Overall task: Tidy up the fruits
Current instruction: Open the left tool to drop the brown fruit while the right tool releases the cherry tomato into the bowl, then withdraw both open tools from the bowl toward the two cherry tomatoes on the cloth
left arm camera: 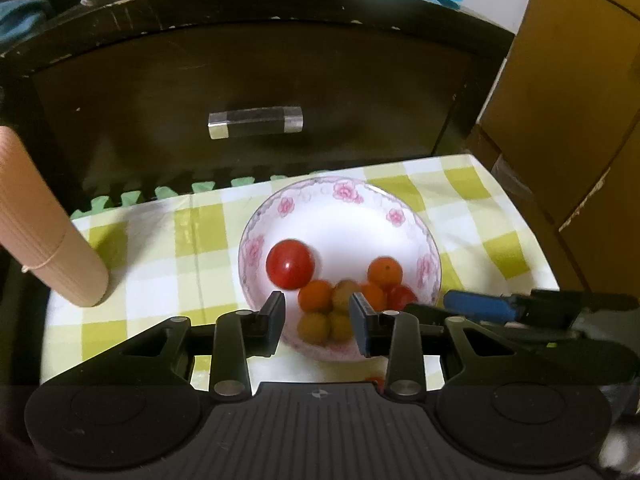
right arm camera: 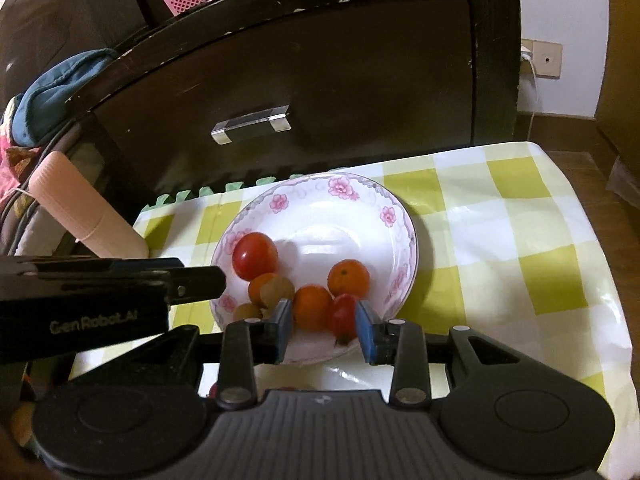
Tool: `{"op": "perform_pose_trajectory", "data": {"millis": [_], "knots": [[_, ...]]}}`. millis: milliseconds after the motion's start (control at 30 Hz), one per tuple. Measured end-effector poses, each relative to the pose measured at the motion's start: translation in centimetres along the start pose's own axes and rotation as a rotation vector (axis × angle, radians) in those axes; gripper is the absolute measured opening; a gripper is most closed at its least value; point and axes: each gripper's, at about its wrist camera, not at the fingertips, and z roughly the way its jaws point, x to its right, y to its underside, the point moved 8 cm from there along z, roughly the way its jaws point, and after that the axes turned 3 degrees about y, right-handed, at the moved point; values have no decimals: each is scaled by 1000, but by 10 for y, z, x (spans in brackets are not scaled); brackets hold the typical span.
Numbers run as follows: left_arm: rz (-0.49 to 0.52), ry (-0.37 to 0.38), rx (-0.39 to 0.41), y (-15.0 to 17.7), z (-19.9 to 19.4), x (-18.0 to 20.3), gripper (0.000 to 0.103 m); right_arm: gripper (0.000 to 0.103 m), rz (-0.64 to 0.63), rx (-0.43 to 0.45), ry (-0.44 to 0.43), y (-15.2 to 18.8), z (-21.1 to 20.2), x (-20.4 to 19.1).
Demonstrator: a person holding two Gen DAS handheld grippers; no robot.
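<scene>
Bowl: a white bowl (left arm camera: 340,216) with pink flowers on its rim sits on a table with a yellow and white checked cloth (left arm camera: 472,216).
Fruits: they all lie in the near half of the bowl. A big red tomato (left arm camera: 290,264) is on the left. An orange fruit (left arm camera: 385,273) is on the right. More small orange, red and yellow-brown fruits touch each other in a bunch by the near rim.
Left gripper (left arm camera: 318,322): it hangs over the near rim of the bowl. Its two fingers are a little apart. Nothing is pinched between them.
Right gripper (right arm camera: 324,326): it hangs over the near rim too, just right of the left one. Its fingers are a little apart and hold nothing.
Behind: a dark drawer (left arm camera: 256,92) with a clear handle (left arm camera: 256,122).
Left side: a pink roll (left arm camera: 44,224) rests on the table edge.
</scene>
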Motion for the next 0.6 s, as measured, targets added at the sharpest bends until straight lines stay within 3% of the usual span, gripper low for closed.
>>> {"op": "perform_pose_trajectory", "data": {"millis": [600], "knots": [[65,-23,-17,44,-17,10,46,33,-49,-49,32,39,-22,-10]]}}
